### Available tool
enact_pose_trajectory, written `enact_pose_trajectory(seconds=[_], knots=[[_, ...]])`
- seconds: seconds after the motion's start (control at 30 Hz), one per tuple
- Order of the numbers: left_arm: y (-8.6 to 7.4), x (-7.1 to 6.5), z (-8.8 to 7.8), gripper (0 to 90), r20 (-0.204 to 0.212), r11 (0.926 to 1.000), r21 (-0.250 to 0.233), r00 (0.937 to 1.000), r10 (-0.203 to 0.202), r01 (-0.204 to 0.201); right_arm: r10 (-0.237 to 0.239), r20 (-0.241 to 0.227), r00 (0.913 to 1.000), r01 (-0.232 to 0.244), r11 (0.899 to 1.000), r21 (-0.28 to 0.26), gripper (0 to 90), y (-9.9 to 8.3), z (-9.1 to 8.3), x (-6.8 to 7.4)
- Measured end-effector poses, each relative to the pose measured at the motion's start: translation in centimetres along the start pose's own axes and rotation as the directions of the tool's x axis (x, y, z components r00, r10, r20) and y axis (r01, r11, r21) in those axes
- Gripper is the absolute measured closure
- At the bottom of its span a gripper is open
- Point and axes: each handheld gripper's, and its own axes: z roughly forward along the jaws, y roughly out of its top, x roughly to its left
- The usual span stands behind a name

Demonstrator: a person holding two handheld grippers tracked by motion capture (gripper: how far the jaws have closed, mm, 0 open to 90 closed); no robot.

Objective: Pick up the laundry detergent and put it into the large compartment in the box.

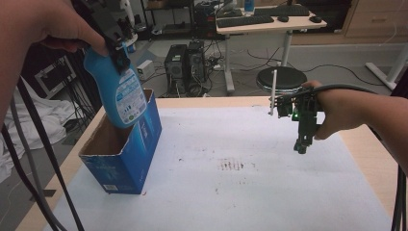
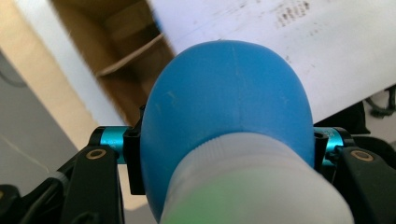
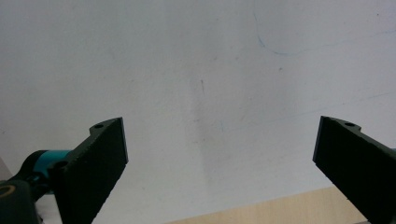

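While the scene runs left to right, each line takes one part:
left gripper (image 1: 117, 45): at about ten o'clock in the high view, clenched on the neck end of the blue bottle (image 1: 119, 86), just below the white cap (image 2: 252, 186); in the left gripper view the black jaws press the bottle's shoulder from both sides.
blue bottle: tilted, cap end up toward eleven o'clock, its base dipped just inside the mouth of the box.
blue cardboard box (image 1: 139, 154): stands open-topped on the table's nine o'clock side; its brown inside (image 1: 108, 139) shows bare apart from the bottle's lower end, and the left gripper view shows loose flaps (image 2: 130, 56) at the bottom.
white table cover (image 1: 250, 183): bare between box and right hand, with faint dark smudges (image 1: 231, 165) near centre.
right gripper (image 1: 302, 144): at about three o'clock, pointing down above the cover; its jaws stand wide apart, released, with nothing between them.
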Motion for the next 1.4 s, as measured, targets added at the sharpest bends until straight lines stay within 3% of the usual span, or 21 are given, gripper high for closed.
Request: enact_pose_trajectory(seconds=[0.03,0.2,0.67,1.1,1.23,1.4], knots=[[-0.2,0.3,0.0,38.4,-0.009,0.9995,-0.005,0.9995,-0.030,0.030,-0.006,0.003,1.0000,0.006,1.000,-0.002,2.1,0.1,0.0,0.0],[-1.1,1.5,0.0,38.4,-0.048,0.9945,0.000,0.9933,-0.105,0.105,-0.009,0.001,1.0000,0.009,1.000,-0.004,2.0,0.6,0.0,0.0],[-1.9,3.9,2.3,38.4,-0.021,0.9862,0.015,0.9862,-0.164,0.165,-0.014,0.000,0.9999,0.014,1.000,0.001,2.1,0.9,0.1,0.1],[-1.8,5.2,7.8,38.4,0.021,0.9910,0.059,0.9923,-0.122,0.120,-0.004,-0.003,1.0000,0.004,1.000,0.008,2.0,0.6,0.1,0.1],[-1.7,5.5,9.8,38.5,0.031,0.9954,0.083,0.9982,-0.052,0.049,-0.008,0.000,1.0000,0.008,1.000,0.015,2.1,0.6,0.3,0.1],[-1.6,5.4,12.1,38.5,0.031,0.9944,0.100,0.9990,0.033,-0.036,-0.009,-0.002,1.0000,0.009,1.000,0.012,2.1,0.7,0.4,0.1]])
